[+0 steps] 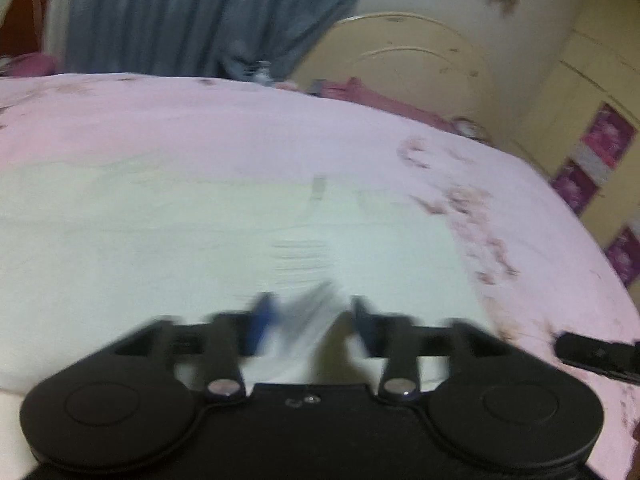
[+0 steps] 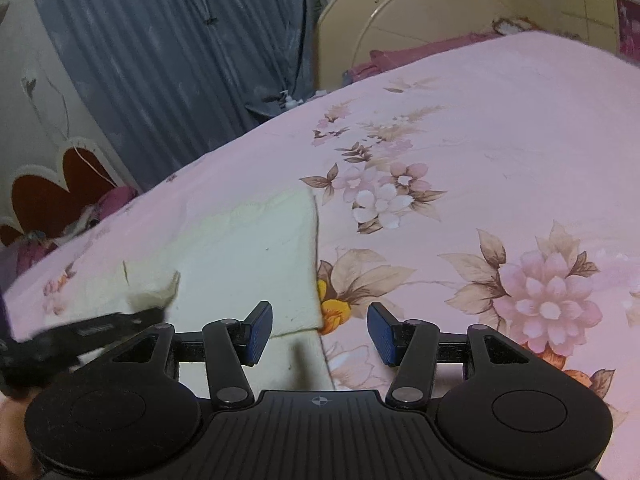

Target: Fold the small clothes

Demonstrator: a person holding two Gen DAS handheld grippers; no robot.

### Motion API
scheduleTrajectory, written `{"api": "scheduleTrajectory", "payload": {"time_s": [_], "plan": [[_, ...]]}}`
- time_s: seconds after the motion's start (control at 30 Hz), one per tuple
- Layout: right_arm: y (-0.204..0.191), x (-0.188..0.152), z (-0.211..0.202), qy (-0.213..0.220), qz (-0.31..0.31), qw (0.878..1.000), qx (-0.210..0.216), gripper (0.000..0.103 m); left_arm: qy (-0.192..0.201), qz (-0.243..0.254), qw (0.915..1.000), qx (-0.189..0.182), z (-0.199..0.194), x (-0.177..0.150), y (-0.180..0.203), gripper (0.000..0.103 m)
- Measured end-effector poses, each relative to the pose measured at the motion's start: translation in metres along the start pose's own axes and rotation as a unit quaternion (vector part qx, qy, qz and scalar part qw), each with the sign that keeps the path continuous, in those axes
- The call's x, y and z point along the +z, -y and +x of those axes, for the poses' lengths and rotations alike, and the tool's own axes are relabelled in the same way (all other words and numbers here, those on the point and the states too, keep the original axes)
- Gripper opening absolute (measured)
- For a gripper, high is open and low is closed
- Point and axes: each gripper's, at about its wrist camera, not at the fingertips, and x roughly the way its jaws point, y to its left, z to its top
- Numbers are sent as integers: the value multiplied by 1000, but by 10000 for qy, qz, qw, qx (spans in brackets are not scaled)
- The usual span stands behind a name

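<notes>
A pale cream cloth [image 1: 200, 240] lies flat on the pink floral bedsheet [image 1: 560, 248]. My left gripper [image 1: 310, 320] is low over the cloth with its blue pads apart; the view is blurred and a fold of cloth rises between the jaws. In the right wrist view the cloth [image 2: 248, 256] lies to the left, its right edge straight. My right gripper [image 2: 320, 332] is open and empty over that edge, above the sheet [image 2: 500, 160]. The left gripper [image 2: 80, 336] shows at the left by a raised cloth corner.
A cream headboard [image 2: 440, 12] stands at the far right end of the bed. A blue-grey curtain [image 2: 180, 60] hangs behind the bed. Pink pillows [image 2: 400, 56] lie by the headboard. A cream wardrobe with magenta panels [image 1: 592, 152] stands to the right.
</notes>
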Motion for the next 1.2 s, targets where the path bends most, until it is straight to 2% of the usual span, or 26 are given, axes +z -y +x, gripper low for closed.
{"api": "scheduleTrajectory", "payload": {"time_s": [0.07, 0.17, 0.23, 0.37, 0.43, 0.47, 0.53, 0.63, 0.67, 0.7, 0.73, 0.83, 0.87, 1.0, 1.1, 1.13, 1.2], "plan": [[2, 2, 0, 5, 118, 9998, 139, 53, 14, 128, 9999, -9, -8, -1, 6, 64], [-6, 5, 7, -59, 305, 9981, 530, 53, 330, 153, 9993, 98, -43, -7, -4, 61], [-20, 7, 17, -145, 297, 9965, 763, 53, 470, 7, 9986, 252, -71, -16, -21, 54], [-57, 4, 46, -396, 27, 9935, 1064, 53, 510, -448, 9923, 1031, -126, -40, -76, 46], [-74, 0, 62, -544, -95, 9921, 1127, 53, 464, -851, 9840, 1493, -146, -52, -111, 46], [-79, -2, 68, -608, -131, 9914, 1149, 53, 443, -1140, 9795, 1599, -153, -58, -130, 46], [-89, -5, 83, -748, -175, 9907, 1125, 53, 458, -1473, 9751, 1593, -159, -63, -151, 46], [-101, -6, 97, -807, -259, 9908, 1058, 53, 460, -1578, 9766, 1389, -155, -59, -164, 49], [-106, -5, 100, -820, -312, 9906, 1052, 40, 491, -1611, 9770, 1308, -153, -57, -165, 50], [-109, -3, 105, -881, -349, 9897, 1072, 30, 431, -1583, 9773, 1344, -146, -55, -166, 49], [-114, -2, 109, -946, -406, 9889, 1072, 15, 434, -1489, 9773, 1446, -142, -53, -165, 48], [-125, -2, 117, -978, -683, 9876, 1016, 13, 371, -1289, 9762, 1704, -128, -48, -155, 46], [-128, -2, 117, -981, -807, 9865, 1036, 4, 330, -1137, 9763, 1813, -127, -49, -153, 46], [-136, 9, 92, -381, -1133, 9871, 1063, 4, 331, -856, 9768, 1932, -122, -50, -143, 47], [-118, 28, 62, 225, -1031, 9906, 866, 4, 283, -812, 9779, 1906, -123, -48, -144, 45], [-106, 32, 54, 340, -1010, 9913, 777, 4, 263, -775, 9783, 1905, -123, -47, -145, 43], [-85, 34, 50, 262, -1096, 9923, 521, 4, 224, -704, 9790, 1898, -123, -46, -144, 42]]}}
